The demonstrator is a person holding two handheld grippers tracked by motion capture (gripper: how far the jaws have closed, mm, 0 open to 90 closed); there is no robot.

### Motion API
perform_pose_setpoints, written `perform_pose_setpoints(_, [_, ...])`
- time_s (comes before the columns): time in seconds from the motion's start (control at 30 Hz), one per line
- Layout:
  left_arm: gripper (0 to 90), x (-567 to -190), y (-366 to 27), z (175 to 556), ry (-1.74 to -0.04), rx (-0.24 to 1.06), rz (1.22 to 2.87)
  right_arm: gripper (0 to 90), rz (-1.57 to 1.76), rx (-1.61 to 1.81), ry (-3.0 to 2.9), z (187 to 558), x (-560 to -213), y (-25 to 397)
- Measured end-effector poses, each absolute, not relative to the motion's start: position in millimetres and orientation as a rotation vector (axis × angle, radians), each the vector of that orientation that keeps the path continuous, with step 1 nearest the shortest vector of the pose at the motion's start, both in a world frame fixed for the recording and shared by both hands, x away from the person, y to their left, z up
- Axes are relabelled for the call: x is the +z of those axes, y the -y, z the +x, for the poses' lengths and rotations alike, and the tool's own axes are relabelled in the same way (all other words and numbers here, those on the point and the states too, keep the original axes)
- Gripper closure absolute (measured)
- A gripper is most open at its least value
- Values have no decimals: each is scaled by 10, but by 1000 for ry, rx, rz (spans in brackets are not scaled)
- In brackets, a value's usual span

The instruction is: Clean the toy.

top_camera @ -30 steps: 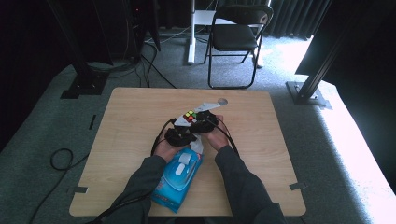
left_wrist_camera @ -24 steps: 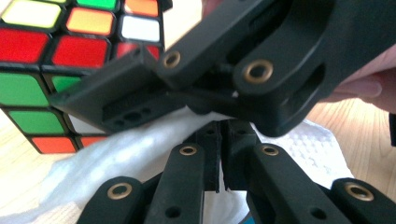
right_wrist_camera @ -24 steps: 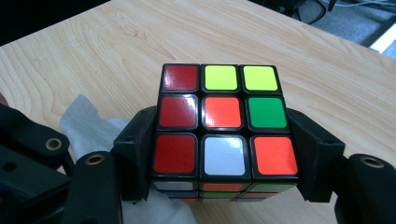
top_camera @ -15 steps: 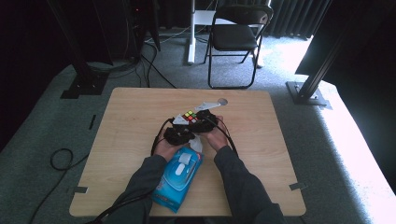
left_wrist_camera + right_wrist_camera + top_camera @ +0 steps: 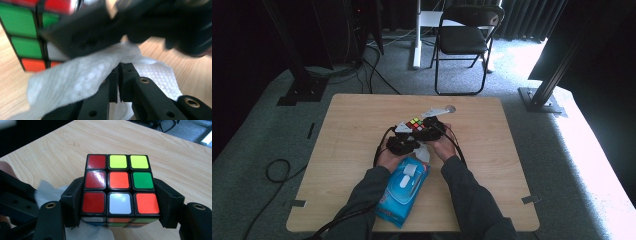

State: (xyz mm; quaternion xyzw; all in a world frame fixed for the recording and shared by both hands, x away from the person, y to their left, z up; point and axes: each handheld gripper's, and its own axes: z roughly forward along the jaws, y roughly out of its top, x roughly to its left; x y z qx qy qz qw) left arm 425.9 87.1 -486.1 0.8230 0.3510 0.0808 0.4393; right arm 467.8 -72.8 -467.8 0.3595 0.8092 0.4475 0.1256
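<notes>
A Rubik's cube [image 5: 415,123] sits at the middle of the wooden table [image 5: 337,130]. My right gripper [image 5: 120,192] is shut on the cube [image 5: 119,186], one jaw pressed to each side; its top face shows red, yellow, orange, green and white tiles. My left gripper [image 5: 118,66] is shut on a white wipe [image 5: 82,80], which drapes over its jaws beside the cube [image 5: 23,30]. From above, the left gripper [image 5: 404,142] and right gripper [image 5: 429,131] are close together. The wipe [image 5: 48,191] shows left of the cube.
A blue pack of wipes [image 5: 403,190] lies between the forearms near the table's front edge. A small grey disc [image 5: 450,107] sits on the table behind the cube. A folding chair [image 5: 464,42] and black stands are beyond the far edge.
</notes>
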Motion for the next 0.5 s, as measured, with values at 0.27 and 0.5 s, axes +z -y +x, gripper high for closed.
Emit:
perform_pose_setpoints(0.27, [869, -4878, -903, 4284, -879, 198, 2050, 341, 1055, 1305, -2356, 4677, -4676, 717])
perform_pose_setpoints(0.5, [869, -4941, -910, 4302, -893, 195, 2075, 341, 1059, 1308, -2348, 4681, -4668, 728])
